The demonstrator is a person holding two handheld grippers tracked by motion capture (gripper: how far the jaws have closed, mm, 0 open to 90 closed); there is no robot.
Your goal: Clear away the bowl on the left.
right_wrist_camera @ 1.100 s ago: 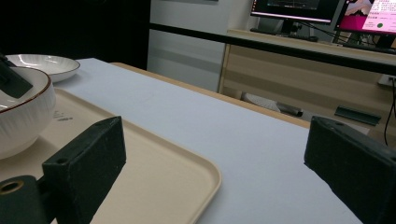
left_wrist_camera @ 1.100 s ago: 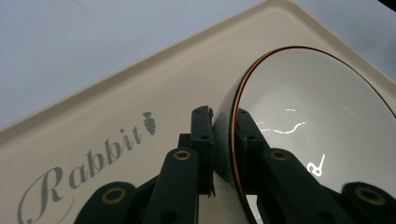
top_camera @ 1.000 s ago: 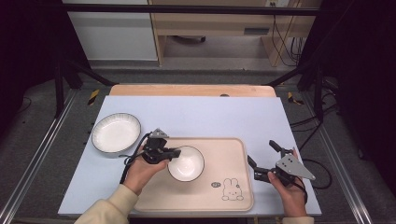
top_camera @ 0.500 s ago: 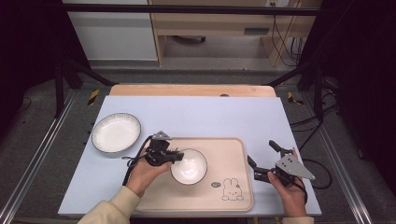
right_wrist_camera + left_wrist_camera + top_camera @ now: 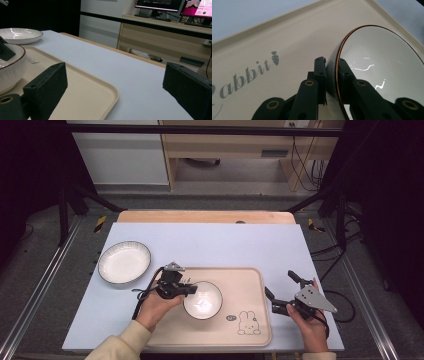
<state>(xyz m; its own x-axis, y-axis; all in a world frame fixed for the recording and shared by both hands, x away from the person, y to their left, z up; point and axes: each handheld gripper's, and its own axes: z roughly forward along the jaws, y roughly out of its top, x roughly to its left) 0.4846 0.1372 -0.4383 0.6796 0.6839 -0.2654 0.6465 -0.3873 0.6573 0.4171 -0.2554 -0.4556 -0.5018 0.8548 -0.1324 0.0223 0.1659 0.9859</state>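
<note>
left gripper [image 5: 192, 289] pinching bowl [image 5: 202, 300] rim over tray [image 5: 250, 280] | right gripper [image 5: 281, 292] idling wide open, empty | next: likely lowering, releasing.

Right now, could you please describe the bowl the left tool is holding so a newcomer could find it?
On the beige rabbit tray at the table's near edge sits a white bowl, its rim pinched by the left tool. Unlike the wider, shallower white dish off the tray, it has a thin brown rim.

cream sleeve [image 5: 117, 345]; black hand-held gripper [image 5: 281, 291] with grey plate.
</note>
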